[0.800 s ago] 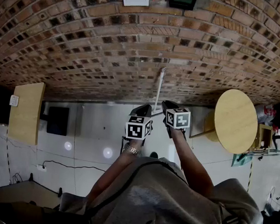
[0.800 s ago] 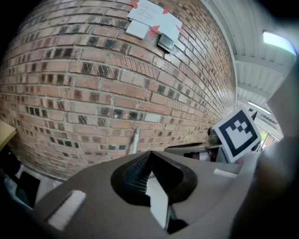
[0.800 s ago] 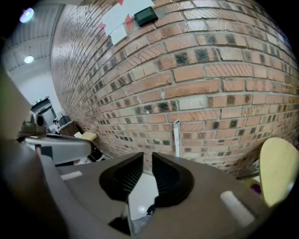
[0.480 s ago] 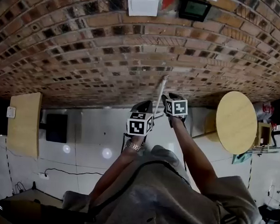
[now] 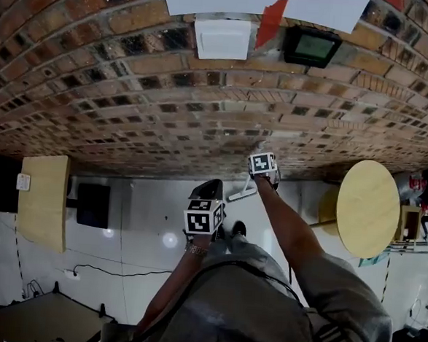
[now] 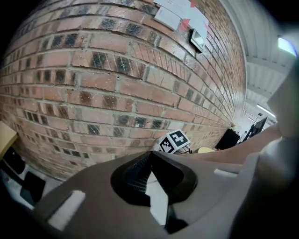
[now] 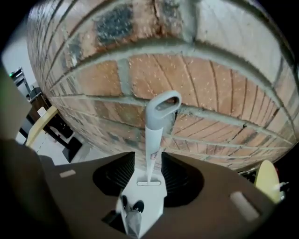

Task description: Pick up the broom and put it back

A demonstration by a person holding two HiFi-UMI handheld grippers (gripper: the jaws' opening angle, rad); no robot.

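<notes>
Tips of your right hand-held gripper (image 7: 148,158) are hidden overhead; its jaws stand parted around the white loop-handled broom (image 7: 156,121) leaning on the red brick wall (image 7: 210,84). Left hand-held gripper (image 6: 150,161): closed, empty.

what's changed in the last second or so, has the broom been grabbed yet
Not yet. The right tool has reached forward to the brick wall and its jaws have opened wider. The broom handle now stands between them, not clamped. The person also seems to have come nearer the wall. The left tool has stayed shut and empty, held back, and the handle still leans at the wall.
</notes>
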